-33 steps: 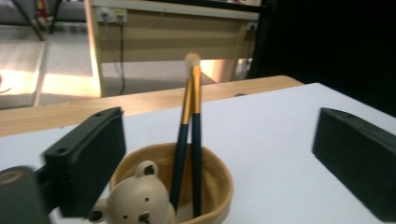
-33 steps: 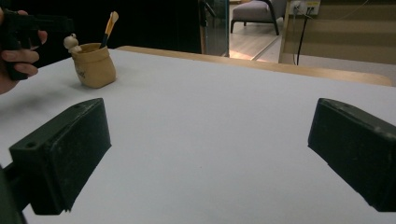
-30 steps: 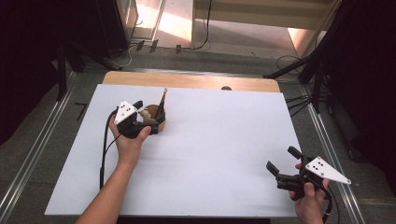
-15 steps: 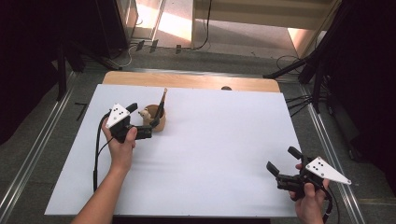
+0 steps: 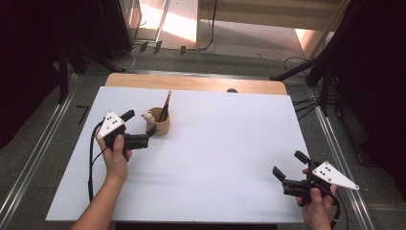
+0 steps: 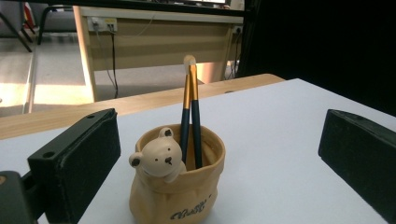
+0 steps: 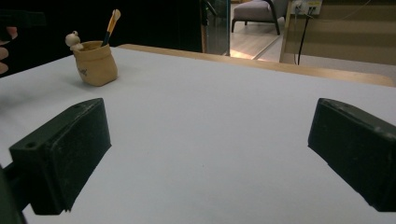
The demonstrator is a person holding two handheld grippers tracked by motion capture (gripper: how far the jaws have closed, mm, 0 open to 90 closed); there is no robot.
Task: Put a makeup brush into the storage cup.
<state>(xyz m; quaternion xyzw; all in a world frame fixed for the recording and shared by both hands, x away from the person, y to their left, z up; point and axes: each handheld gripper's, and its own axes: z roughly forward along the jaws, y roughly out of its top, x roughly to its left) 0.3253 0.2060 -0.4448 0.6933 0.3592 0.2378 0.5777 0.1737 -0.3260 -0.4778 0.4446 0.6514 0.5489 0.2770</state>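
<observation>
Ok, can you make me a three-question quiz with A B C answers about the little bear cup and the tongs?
1. Where does the bear cup stand on the white table?
A. far left part
B. near right corner
C. off on the floor

2. How many brushes stand in the cup?
A. none
B. two
C. five

3. How are the left tongs?
A. shut on the cup
C. shut on a brush
B. open, with the cup between the jaws

Answers:
1 A, the high view shows it up on the left, far from the right tongs.
2 B, the left gripper view shows two dark handles side by side.
3 B, both jaws stand wide apart from the cup.
</observation>
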